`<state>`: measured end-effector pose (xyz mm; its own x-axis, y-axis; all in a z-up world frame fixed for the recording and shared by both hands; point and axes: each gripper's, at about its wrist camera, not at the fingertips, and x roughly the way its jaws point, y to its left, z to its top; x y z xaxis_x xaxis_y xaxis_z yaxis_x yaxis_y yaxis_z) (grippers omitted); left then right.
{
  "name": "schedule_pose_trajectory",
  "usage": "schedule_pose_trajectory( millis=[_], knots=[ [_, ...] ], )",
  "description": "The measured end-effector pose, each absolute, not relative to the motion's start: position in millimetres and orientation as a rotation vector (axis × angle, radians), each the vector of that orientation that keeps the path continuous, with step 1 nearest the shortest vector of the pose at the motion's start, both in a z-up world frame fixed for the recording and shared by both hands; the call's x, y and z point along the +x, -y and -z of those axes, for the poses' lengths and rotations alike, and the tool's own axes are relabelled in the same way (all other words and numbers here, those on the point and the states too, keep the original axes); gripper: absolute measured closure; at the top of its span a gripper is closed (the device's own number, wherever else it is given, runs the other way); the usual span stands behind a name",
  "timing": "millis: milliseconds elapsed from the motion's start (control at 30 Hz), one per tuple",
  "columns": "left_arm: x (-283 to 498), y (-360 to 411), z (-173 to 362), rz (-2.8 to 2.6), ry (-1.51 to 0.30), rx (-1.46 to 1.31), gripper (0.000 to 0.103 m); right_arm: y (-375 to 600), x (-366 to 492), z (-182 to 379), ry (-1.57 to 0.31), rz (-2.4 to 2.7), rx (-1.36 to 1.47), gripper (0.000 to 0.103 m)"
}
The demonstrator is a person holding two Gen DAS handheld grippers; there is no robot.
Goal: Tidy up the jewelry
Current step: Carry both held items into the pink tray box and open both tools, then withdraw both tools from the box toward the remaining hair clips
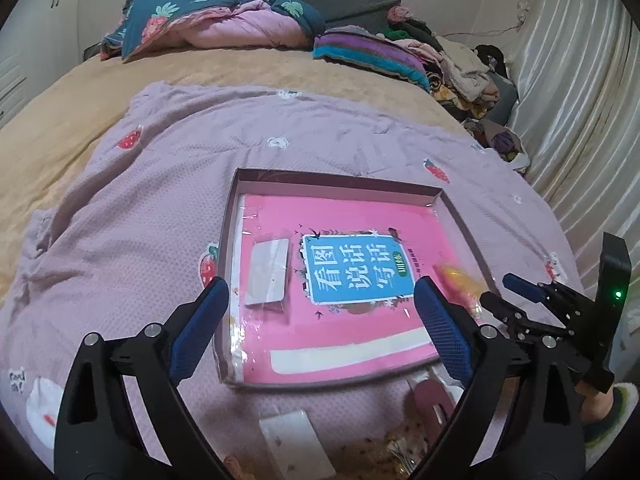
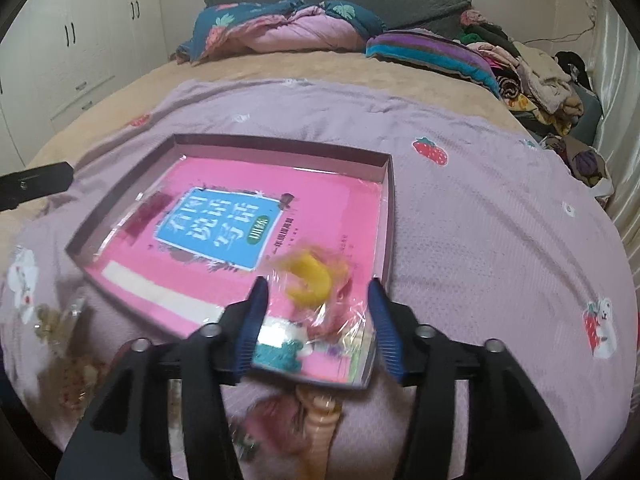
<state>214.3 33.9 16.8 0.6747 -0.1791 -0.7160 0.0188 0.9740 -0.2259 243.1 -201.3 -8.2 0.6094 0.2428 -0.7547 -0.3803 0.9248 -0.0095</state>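
Observation:
A shallow pink box (image 1: 338,184) (image 2: 390,216) with a pink book inside lies on the lilac blanket. In it lie a small silver-grey packet (image 1: 268,270) and a yellow hair clip in a clear bag (image 2: 310,278) (image 1: 458,278). My left gripper (image 1: 322,320) is open and empty, hovering over the box's near part. My right gripper (image 2: 318,318) is open just above the bagged yellow clip, which lies loose between its fingers; it also shows at the right in the left wrist view (image 1: 516,294). More bagged items lie on the blanket in front of the box: a white card (image 1: 296,444) and a dark pink clip (image 1: 434,404).
A pile of small gold-coloured items (image 2: 68,356) sits on the blanket at the left. A beige ridged clip (image 2: 320,420) lies under the right gripper. Folded quilts (image 2: 280,28) and clothes (image 2: 532,68) line the far side of the bed. A curtain (image 1: 576,92) hangs at the right.

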Motion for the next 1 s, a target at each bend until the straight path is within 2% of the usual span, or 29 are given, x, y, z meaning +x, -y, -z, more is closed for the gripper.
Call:
schedule_pose_trajectory(
  millis=[67, 367, 1000],
  knots=[
    [209, -34, -21, 0.109, -0.818, -0.210, 0.014, 205, 235, 0, -0.825, -0.365, -0.160, 0.040],
    [188, -36, -41, 0.093, -0.781, -0.214, 0.010, 216, 201, -43, -0.729, -0.366, -0.126, 0.018],
    [135, -20, -73, 0.130, -0.716, -0.199, 0.010, 252, 138, -98, -0.602, -0.339, -0.066, 0.016]
  ],
)
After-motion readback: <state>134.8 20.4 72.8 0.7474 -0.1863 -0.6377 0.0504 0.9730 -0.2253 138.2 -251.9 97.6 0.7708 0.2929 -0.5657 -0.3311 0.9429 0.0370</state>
